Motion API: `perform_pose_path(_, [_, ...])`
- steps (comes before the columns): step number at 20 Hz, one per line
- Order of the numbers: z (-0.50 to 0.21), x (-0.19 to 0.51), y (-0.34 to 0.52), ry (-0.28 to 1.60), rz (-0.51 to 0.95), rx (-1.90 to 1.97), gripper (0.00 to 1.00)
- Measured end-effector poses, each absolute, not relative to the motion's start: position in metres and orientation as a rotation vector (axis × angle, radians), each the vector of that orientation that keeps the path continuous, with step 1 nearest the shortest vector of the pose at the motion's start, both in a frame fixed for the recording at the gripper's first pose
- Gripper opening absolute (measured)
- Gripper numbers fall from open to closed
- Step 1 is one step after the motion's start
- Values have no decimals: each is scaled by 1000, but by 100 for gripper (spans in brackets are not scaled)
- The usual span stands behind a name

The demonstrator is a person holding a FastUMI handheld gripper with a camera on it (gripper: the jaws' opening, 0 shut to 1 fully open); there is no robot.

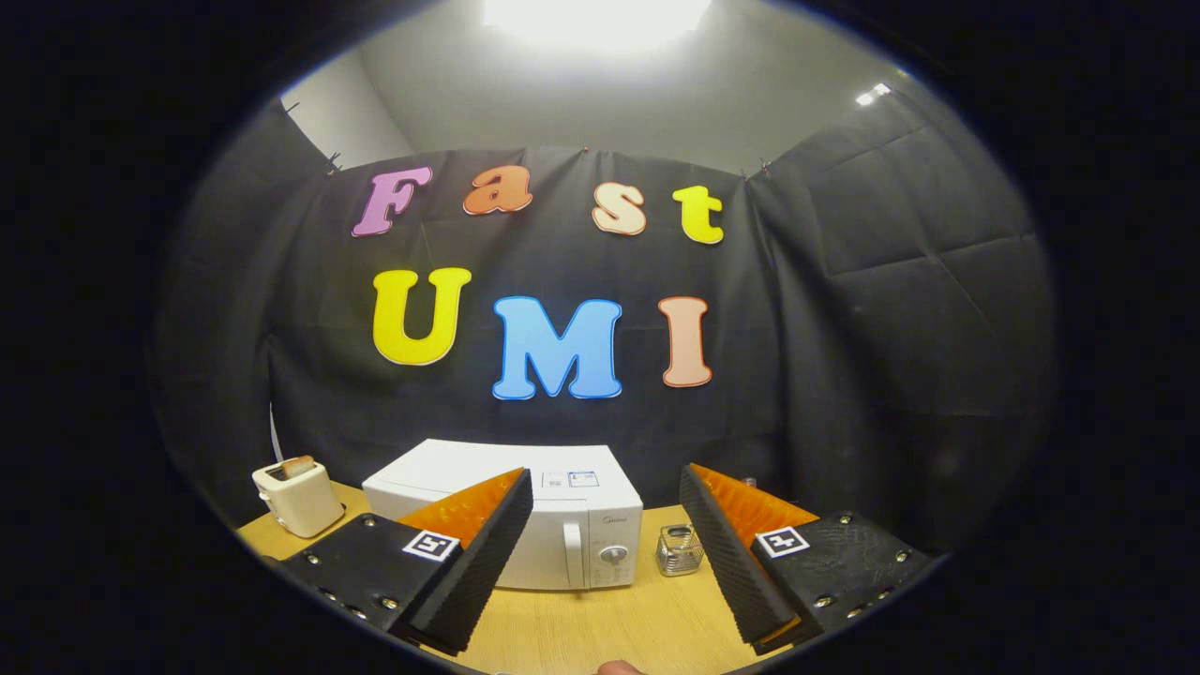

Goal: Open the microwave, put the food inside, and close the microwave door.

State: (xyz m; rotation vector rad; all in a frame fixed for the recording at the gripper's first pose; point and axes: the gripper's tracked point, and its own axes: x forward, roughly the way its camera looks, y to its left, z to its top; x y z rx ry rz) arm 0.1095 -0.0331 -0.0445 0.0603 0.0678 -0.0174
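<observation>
Gripper (607, 487) with fingers spread wide, holding nothing, raised above a wooden table (600, 628). Beyond the fingers stands a white microwave (525, 525), door closed, handle and dial facing the gripper. Left of the microwave, a cream toaster (298, 497) holding bread; just right of the microwave, a small glass jar (679, 549).

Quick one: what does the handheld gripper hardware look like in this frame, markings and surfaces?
The two-finger gripper has wedge-shaped fingers with ribbed inner faces. Each finger sits on a flat, screw-studded mounting block carrying a square black-and-white fiducial tag. The fingers stand open, with nothing between them.
</observation>
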Motion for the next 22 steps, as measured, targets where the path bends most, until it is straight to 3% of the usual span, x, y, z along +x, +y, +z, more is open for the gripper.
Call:
perform_pose_path(12, [-152,221,3,240,84,70,99])
perform_pose_path(22, [-248,264,9,396,119,96,99])
